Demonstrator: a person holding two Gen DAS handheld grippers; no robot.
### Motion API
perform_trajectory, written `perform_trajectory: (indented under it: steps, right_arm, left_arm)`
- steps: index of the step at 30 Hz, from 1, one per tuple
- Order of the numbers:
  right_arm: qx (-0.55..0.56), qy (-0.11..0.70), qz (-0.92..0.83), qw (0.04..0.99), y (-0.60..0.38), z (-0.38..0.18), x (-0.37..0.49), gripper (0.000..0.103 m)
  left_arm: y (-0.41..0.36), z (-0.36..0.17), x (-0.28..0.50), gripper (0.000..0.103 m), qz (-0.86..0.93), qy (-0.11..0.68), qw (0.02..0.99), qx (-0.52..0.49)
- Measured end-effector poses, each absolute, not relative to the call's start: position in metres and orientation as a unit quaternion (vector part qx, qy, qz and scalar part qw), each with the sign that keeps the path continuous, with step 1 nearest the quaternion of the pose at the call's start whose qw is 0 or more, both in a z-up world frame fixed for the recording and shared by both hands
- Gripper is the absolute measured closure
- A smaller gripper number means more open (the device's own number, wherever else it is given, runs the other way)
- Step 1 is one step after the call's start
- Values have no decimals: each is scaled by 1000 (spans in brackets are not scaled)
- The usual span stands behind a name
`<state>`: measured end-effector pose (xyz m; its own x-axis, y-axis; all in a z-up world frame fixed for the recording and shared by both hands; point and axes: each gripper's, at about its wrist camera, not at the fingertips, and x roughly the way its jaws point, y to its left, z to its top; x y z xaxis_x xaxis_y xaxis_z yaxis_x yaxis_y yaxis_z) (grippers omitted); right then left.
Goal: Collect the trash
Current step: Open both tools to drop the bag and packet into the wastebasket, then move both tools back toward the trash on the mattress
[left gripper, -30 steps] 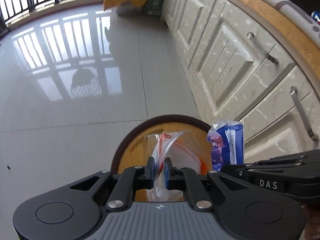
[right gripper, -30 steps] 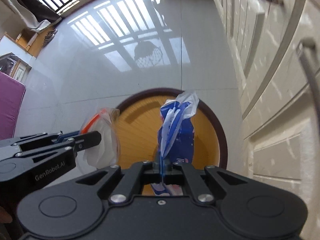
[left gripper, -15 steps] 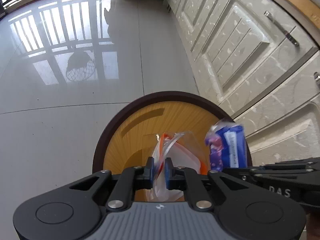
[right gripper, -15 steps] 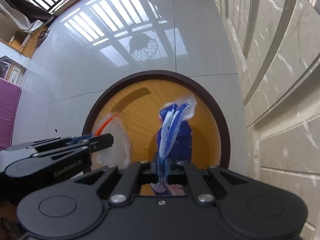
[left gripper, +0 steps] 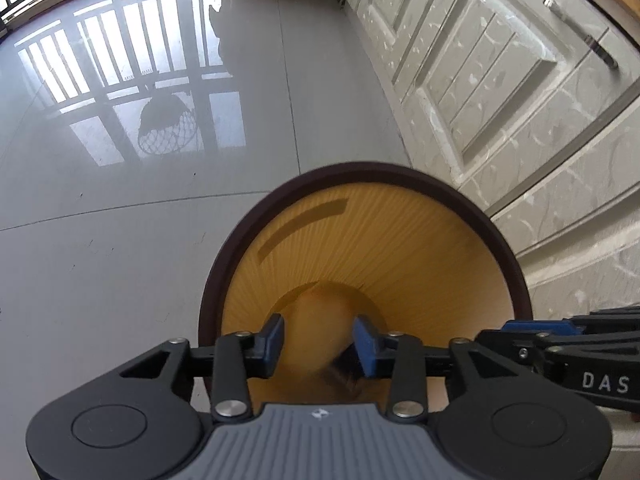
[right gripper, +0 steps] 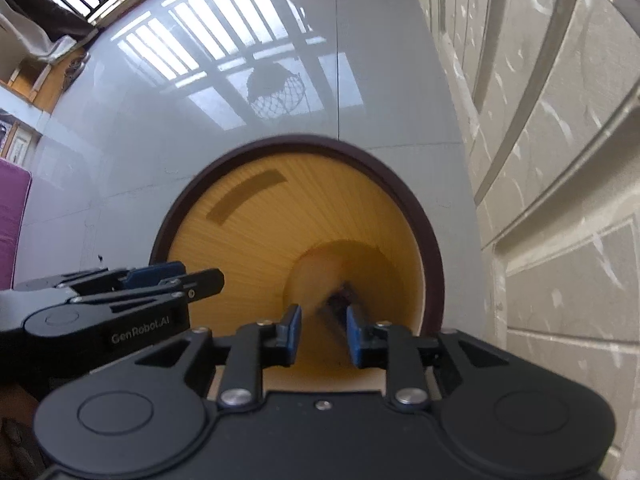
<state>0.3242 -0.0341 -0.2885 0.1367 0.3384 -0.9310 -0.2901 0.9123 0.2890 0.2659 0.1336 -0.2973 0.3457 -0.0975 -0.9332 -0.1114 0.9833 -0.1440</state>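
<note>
While both cams look straight down into it, the round trash bin (left gripper: 440,248) fills the middle of each view, dark brown rim w/ a ribbed orange-yellow inside wall and a slot-shaped handle cutout on the far left side. Left gripper (left gripper: 319,340) hangs over the near edge of the bin w/ its blue pads spread wide apart, nothing between them. Right gripper (right gripper: 319,330) sits just to its right, also over the bin mouth, pads parted and holding nothing. Down at the bottom of the bin there's a blurry dark piece of trash (right gripper: 340,300), smeared in both views so can't tell what it is exactly; in the left cam it shows as a dark smudge (left gripper: 346,372) by the right pad. Bin stands on a glossy grey tiled floor (left gripper: 140,220) that reflects a window grille, and it's right up next to a row of white cabinet doors (left gripper: 500,92) w/ metal bar handles along the right side. In the right cam the left gripper shows at the near left, a bit of purple thing (right gripper: 10,220) at the far left edge.
</note>
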Motion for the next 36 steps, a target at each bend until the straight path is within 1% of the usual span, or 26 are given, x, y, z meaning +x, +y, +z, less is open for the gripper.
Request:
perform_trajectory:
  steps: [3, 6, 11, 16, 20, 21, 22, 23, 24, 25, 30, 32, 34, 36]
  right_arm:
    - [-1, 624, 210, 753, -34, -287, 319, 75]
    - [-13, 627, 212, 750, -34, -286, 314, 73]
    - [-25, 626, 207, 752, -39, -280, 309, 65]
    - [-18, 623, 198, 757, -43, -267, 305, 48]
    - [-23, 614, 190, 766, -45, -252, 299, 41]
    - [-24, 612, 187, 768, -46, -248, 298, 36]
    - [-25, 609, 185, 771, -47, -245, 297, 33]
    - [-26, 605, 183, 775, -48, -240, 295, 32]
    - [-27, 602, 181, 778, -48, -235, 293, 31]
    - [-27, 600, 179, 780, -49, -232, 292, 27]
    - [-36, 583, 173, 793, -50, -210, 280, 19]
    - [-39, 577, 174, 797, -50, -201, 274, 14]
    - [-44, 573, 173, 800, -48, -195, 268, 8]
    - [-53, 569, 172, 802, -46, -188, 262, 6]
  left_arm:
    - [135, -298, 262, 59, 8, 582, 809, -83]
    - [136, -298, 259, 54, 13, 590, 804, -79]
    - [137, -292, 250, 43, 17, 595, 800, -71]
    - [140, -279, 242, 35, 25, 596, 799, -70]
    - [144, -265, 234, 28, 31, 593, 802, -69]
    - [145, -261, 231, 26, 33, 592, 802, -69]
    - [147, -256, 229, 23, 35, 591, 803, -69]
    - [148, -252, 226, 18, 36, 590, 804, -69]
    - [149, -247, 223, 16, 38, 589, 804, -69]
    - [151, -242, 220, 13, 39, 588, 805, -70]
    - [160, -217, 205, 9, 50, 584, 807, -68]
    - [163, -207, 200, 5, 56, 581, 809, -70]
    - [165, -198, 194, 3, 60, 576, 812, -71]
    - [167, -188, 188, 1, 64, 571, 815, -75]
